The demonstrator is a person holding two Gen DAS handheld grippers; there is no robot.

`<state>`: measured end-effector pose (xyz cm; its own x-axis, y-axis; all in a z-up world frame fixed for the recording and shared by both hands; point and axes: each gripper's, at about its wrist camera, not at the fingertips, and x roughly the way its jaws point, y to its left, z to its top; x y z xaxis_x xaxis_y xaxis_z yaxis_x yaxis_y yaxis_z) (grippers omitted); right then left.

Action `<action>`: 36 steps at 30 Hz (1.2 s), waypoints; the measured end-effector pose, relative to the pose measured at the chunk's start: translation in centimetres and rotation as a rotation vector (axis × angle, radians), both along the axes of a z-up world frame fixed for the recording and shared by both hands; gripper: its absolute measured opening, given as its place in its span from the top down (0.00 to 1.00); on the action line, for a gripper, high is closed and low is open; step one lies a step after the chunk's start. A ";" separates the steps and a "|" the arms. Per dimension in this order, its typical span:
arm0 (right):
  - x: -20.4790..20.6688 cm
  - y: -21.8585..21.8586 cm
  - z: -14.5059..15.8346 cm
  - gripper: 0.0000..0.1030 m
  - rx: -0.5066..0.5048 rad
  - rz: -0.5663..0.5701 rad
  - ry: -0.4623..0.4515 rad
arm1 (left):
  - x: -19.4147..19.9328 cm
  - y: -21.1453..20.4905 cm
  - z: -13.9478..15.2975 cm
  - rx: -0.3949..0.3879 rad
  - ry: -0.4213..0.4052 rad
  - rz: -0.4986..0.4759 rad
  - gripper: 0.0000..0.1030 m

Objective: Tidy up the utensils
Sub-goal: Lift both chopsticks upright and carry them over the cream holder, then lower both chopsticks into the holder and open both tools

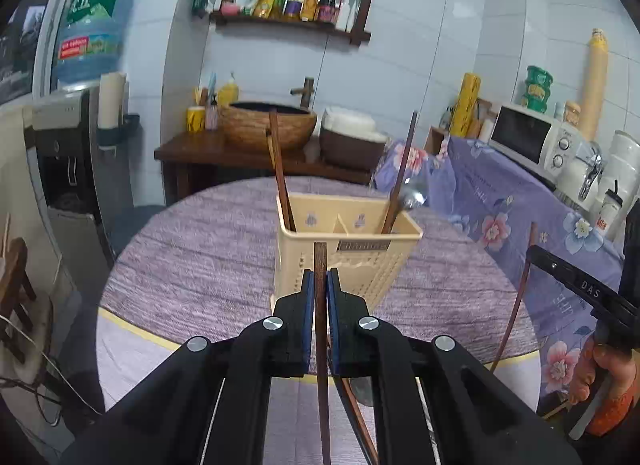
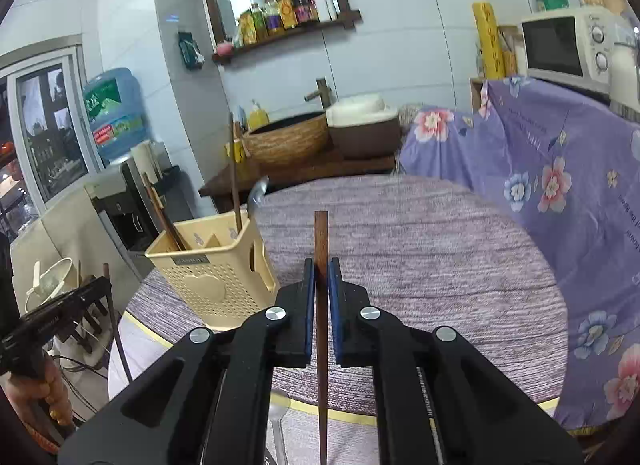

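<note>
The left gripper (image 1: 320,285) is clenched on a dark wooden chopstick (image 1: 320,265) that stands upright between its blue pads, above the round table (image 1: 192,249) with its purple cloth. Just beyond it stands the cream utensil basket (image 1: 344,261), holding more chopsticks (image 1: 282,185) in its left compartment and a chopstick and metal spoon (image 1: 414,195) in its right. The right gripper (image 2: 320,285) likewise pinches a second chopstick (image 2: 321,241) upright, with the basket (image 2: 212,265) off to its left on the table.
</note>
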<state>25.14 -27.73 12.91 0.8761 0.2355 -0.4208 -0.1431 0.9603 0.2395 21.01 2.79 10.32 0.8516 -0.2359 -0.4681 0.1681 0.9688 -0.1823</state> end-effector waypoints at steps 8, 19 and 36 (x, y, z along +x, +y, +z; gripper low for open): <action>-2.0 -0.3 1.7 0.93 -0.003 0.024 -0.034 | -1.1 0.2 1.8 0.009 -0.067 0.007 0.92; -2.0 0.0 3.1 0.93 -0.003 0.058 -0.049 | -1.5 0.3 2.8 0.011 -0.091 -0.012 0.93; 3.5 4.1 17.2 0.93 0.045 0.178 -0.242 | 4.2 2.2 16.0 -0.063 -0.233 -0.033 0.93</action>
<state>28.59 -23.59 30.11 0.8927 0.4083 -0.1906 -0.3666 0.9041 0.2195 25.22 5.02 26.36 0.9262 -0.2878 -0.2434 0.2439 0.9500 -0.1951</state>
